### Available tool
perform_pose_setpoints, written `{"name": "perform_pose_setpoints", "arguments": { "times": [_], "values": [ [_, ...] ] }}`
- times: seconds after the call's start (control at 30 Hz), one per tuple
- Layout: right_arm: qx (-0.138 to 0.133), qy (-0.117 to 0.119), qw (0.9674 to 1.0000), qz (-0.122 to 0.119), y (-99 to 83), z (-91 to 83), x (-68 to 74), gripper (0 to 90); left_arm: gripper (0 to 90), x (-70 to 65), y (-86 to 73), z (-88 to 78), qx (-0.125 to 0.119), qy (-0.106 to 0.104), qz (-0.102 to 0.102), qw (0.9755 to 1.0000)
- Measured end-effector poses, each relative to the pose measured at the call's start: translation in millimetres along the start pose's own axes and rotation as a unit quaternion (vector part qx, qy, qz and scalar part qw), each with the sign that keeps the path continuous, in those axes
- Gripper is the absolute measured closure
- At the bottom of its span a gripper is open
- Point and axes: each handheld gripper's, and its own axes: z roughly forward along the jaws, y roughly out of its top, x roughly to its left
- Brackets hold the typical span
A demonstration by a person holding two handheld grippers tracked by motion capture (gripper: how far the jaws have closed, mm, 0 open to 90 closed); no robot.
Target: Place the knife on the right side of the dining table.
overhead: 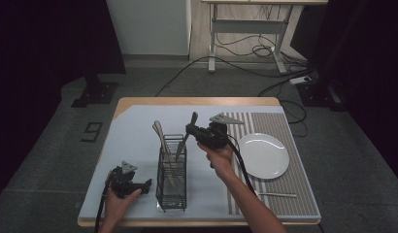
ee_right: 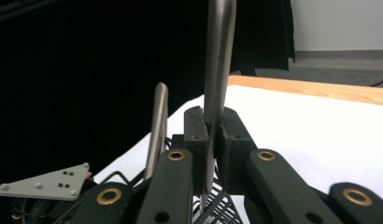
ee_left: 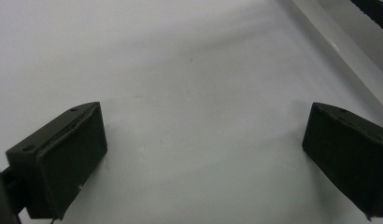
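Cutlery is the matter here: the right gripper point(overhead: 193, 127) has its jaws pinched on a steel utensil point(ee_right: 217, 70), whose long axis runs steeply up and down, lower end just over the wire caddy point(overhead: 171, 187) mid-desk. The right hand point(overhead: 220, 156) is raised above the desk point(overhead: 139, 141). The left gripper point(overhead: 147, 183) rests low beside the caddy, jaws spread, empty.

Left gripper point(overhead: 147, 184) rests low at the near left of the worktop point(overhead: 134, 145), held in the left hand point(overhead: 118, 201), fingers point(ee_left: 63, 158) spread wide with nothing between them. Right gripper point(overhead: 190, 129) is raised, held in the right hand point(overhead: 220, 158), forearm extended; its fingers point(ee_right: 197, 140) are clamped on a metal utensil handle point(ee_right: 218, 60).
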Motion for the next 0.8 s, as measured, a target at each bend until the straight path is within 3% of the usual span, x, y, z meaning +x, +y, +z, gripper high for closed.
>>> {"name": "perform_pose_setpoints", "arguments": {
  "times": [0.2, 0.5, 0.6, 0.8],
  "values": [
    [-0.023, 0.01, 0.9995, -0.022, 8.0, -17.0, 7.3, 83.7, 0.0, -0.1, -0.1, 0.0, -0.001, 0.0, 0.0, 1.0],
    [-0.055, 0.027, 0.9978, -0.026, 24.4, -47.7, 17.2, 83.8, 0.0, 0.0, 0.0, 0.1, -0.001, 0.0, 0.0, 1.0],
    [-0.065, 0.026, 0.9962, -0.051, 32.4, -62.7, 27.2, 83.8, 0.0, 0.2, 0.1, 0.1, 0.0, 0.0, 0.001, 1.0],
    [-0.078, 0.031, 0.9955, -0.044, 37.3, -74.1, 25.9, 83.8, 0.0, 0.3, 0.2, 0.1, 0.0, 0.0, 0.001, 1.0]
  ]
}}
